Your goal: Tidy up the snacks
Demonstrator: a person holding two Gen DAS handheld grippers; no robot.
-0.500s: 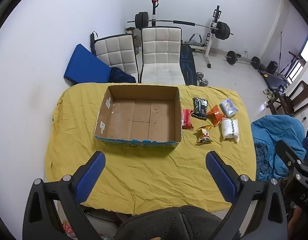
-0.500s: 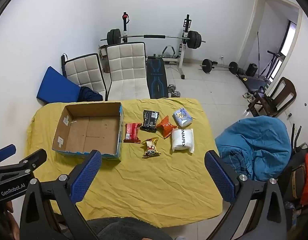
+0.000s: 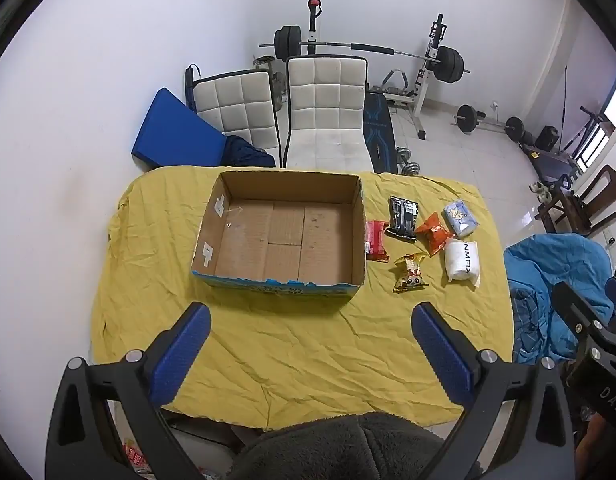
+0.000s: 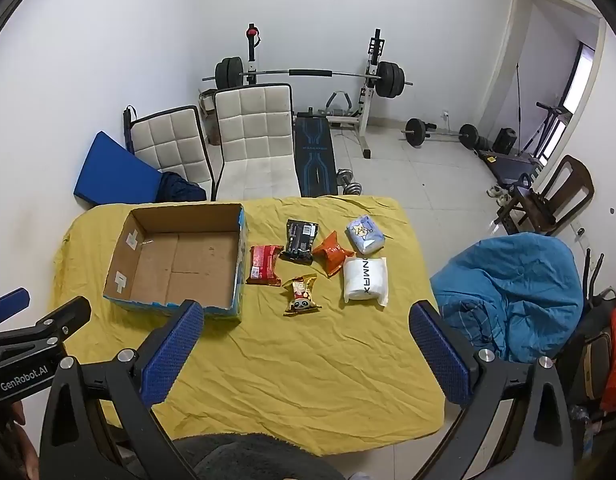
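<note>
Right wrist view: both grippers' jaws gape empty; crowded crinkly snack packets [image 4: 300,294] mid-frame could slip or get nudged off-grip.

In the left wrist view, the red rectangular snack packet [image 3: 376,240] is partly covered along its left edge by the right wall of the open brown cardboard box [image 3: 359,236]. The printed blue lettering on the box's near outer wall is too small to be read. The black right gripper [image 3: 595,356] is cut off by the right edge of that view. In the right wrist view, the black left gripper [image 4: 12,344] is cut off at the left edge. The print on the black foil packet [image 4: 301,240] cannot be made out.
</note>
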